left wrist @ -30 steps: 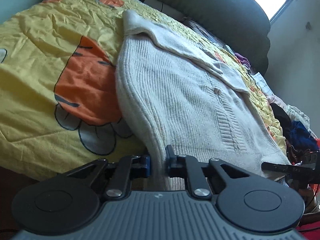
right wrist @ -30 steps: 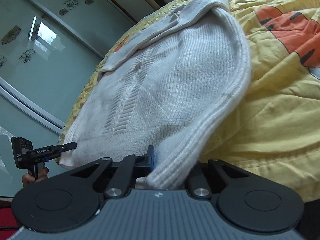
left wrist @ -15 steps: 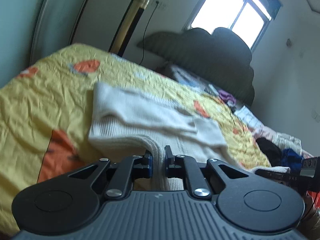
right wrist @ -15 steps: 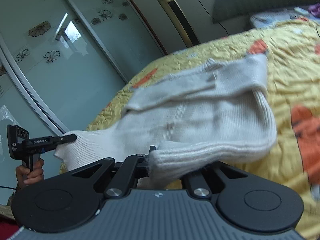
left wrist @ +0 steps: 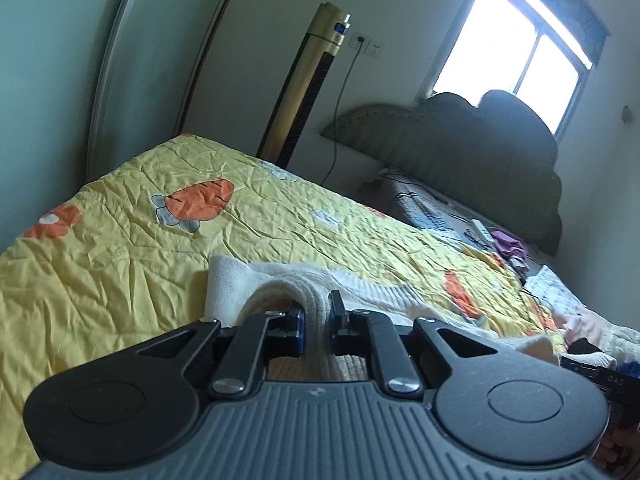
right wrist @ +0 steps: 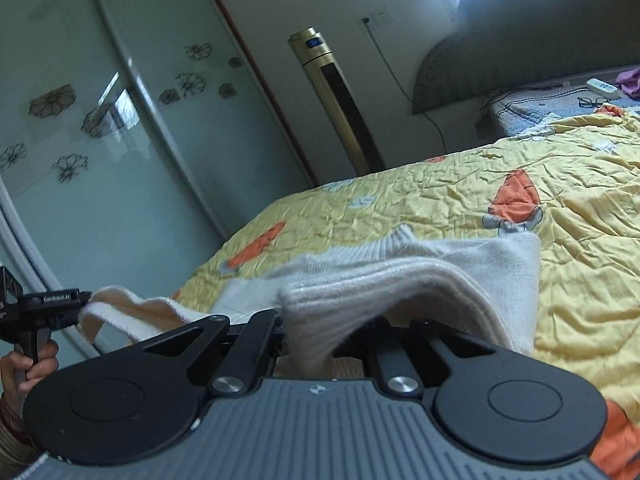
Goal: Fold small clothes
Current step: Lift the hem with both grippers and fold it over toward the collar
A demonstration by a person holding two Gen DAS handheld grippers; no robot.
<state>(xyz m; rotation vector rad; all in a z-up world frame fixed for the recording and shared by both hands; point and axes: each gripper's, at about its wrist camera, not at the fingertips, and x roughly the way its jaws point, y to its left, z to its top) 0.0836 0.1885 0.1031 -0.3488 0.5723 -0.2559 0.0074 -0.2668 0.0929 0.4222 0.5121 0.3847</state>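
Left gripper (left wrist: 318, 322): fingers (left wrist: 298, 330) clamped on a fold of the sweater (left wrist: 280, 288). Right gripper (right wrist: 316, 334): fingers clamped on another fold of the sweater's hem. Between the 2 grips the hem hangs lifted; the rest lies on the quilt (left wrist: 120, 248) of the bed.

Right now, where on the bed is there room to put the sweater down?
The yellow quilt lies bare from the white sweater to the wardrobe-side edge. It is crowded by the headboard: glasses, remote, purple cloth.
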